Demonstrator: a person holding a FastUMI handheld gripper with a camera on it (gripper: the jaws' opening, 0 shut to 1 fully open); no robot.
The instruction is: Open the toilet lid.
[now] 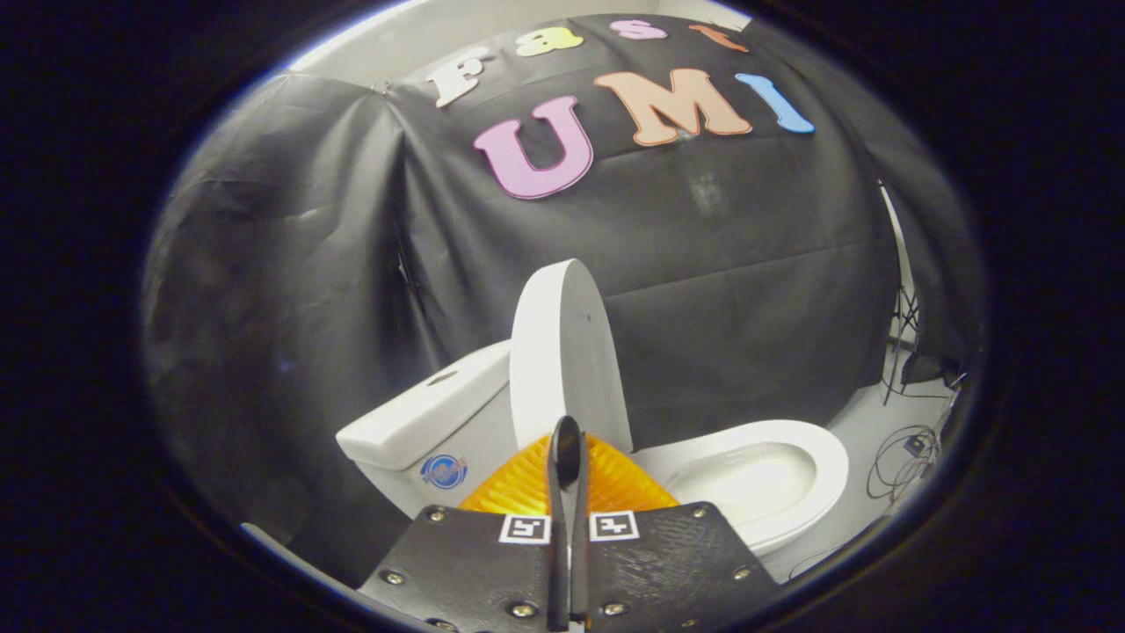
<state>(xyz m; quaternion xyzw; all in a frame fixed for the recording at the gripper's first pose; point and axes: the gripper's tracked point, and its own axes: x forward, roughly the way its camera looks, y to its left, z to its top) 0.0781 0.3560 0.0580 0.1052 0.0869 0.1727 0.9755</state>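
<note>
Lid up, hand-held gripper closed in front of it.

Nearest, the hand-held gripper [567, 440] has its two fingers pressed together with nothing between them, their tips meeting just before the lower edge of the lid [562, 352]; whether the tips touch the lid cannot be told. The lid stands raised, nearly upright and seen partly edge-on, leaning back toward the tank [422, 413], which sits to the left of the fingers. To the right of the fingers, the seat [813, 448] lies flat around the open bowl [747, 479]. Beyond the toilet, on the pale floor [866, 422] to the right, loose cables [905, 453] lie in loops near a thin stand [901, 338]. Farthest back, black cloth [721, 290] hangs as the wall behind everything.
</note>
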